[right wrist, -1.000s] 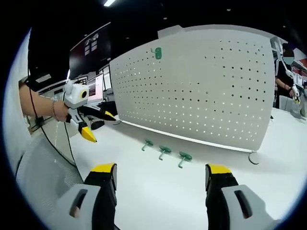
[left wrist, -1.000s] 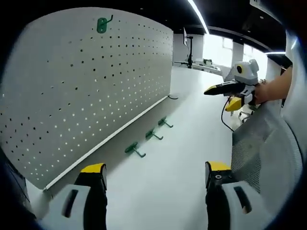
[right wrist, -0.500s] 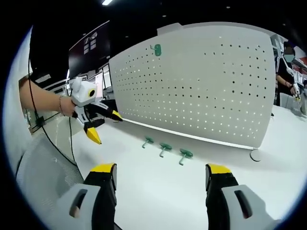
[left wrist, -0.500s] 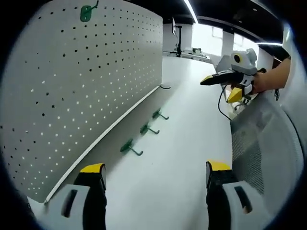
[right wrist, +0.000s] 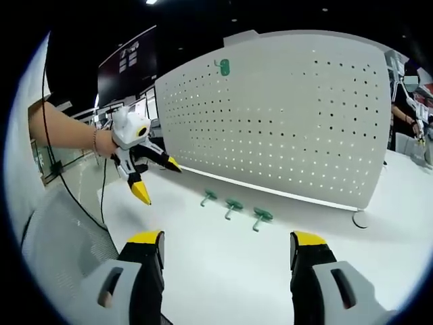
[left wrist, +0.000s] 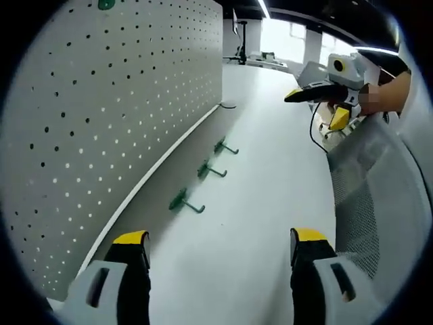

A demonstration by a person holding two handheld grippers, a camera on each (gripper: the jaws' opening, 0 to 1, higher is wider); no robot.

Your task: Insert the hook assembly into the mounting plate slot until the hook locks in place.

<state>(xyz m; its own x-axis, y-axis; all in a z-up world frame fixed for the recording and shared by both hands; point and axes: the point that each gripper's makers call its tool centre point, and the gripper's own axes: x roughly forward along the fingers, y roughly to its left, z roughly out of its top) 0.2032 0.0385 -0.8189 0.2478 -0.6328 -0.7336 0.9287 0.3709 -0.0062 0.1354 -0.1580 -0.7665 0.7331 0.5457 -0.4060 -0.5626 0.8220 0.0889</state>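
Hooks: three green hooks (right wrist: pixel 232 206) lay in a row on the white worktop (right wrist: pixel 223 271) beside the pegboard's foot; a fourth hook (right wrist: pixel 224 66) hung near the top.
Pegboard: one white perforated panel (right wrist: pixel 284 122), upright.
Left gripper (right wrist: pixel 154 177): fingers spread wide, empty.
Right gripper (left wrist: pixel 318 108): fingers apart, empty.
Change: left gripper had moved closer to the board than a second before.
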